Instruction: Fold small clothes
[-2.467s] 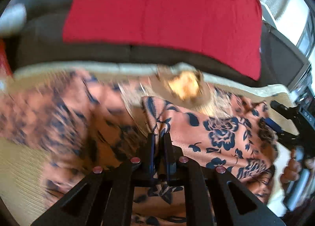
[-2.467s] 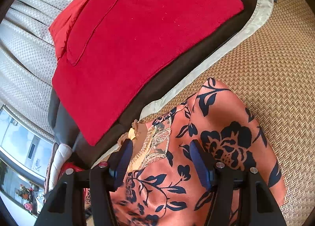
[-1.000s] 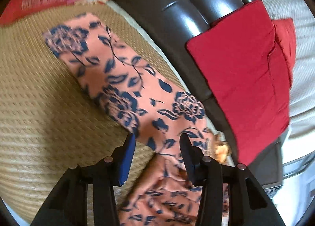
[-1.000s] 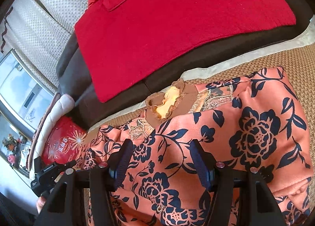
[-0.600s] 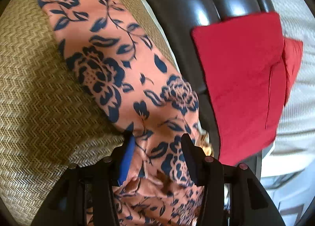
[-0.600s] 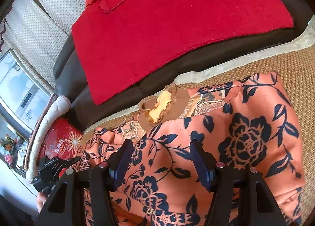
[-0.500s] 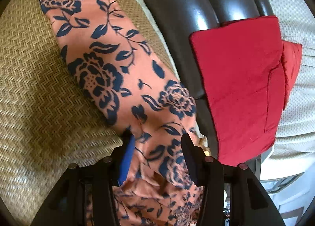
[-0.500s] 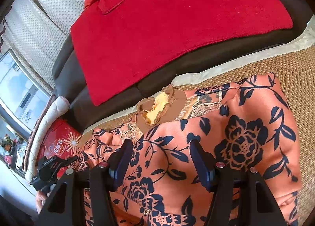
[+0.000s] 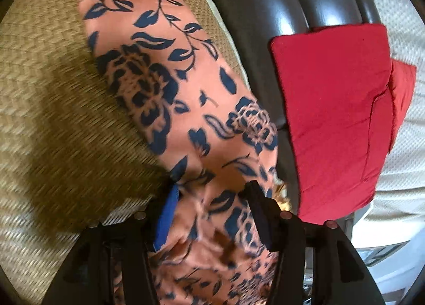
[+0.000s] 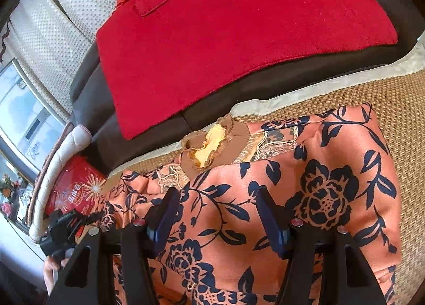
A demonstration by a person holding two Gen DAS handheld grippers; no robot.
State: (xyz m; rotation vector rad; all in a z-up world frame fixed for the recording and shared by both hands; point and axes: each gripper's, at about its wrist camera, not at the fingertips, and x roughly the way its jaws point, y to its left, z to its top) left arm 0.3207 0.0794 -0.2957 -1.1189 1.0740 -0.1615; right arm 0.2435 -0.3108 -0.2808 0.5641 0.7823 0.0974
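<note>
Floral garment [image 9: 170, 71] lying on the woven mat [image 9: 47, 108], its sleeve running lengthwise ahead of the left tongs [image 9: 209, 198], whose jaws have just been opening, cloth between them. Right tongs [image 10: 216, 212] spread over the bodice, pinching nothing.

- A tan woven mat [image 10: 393, 92] with a pale cloth border carries everything.
- An orange garment [image 10: 318, 172] with dark blue flowers lies on it, spreading under and ahead of both jaws.
</note>
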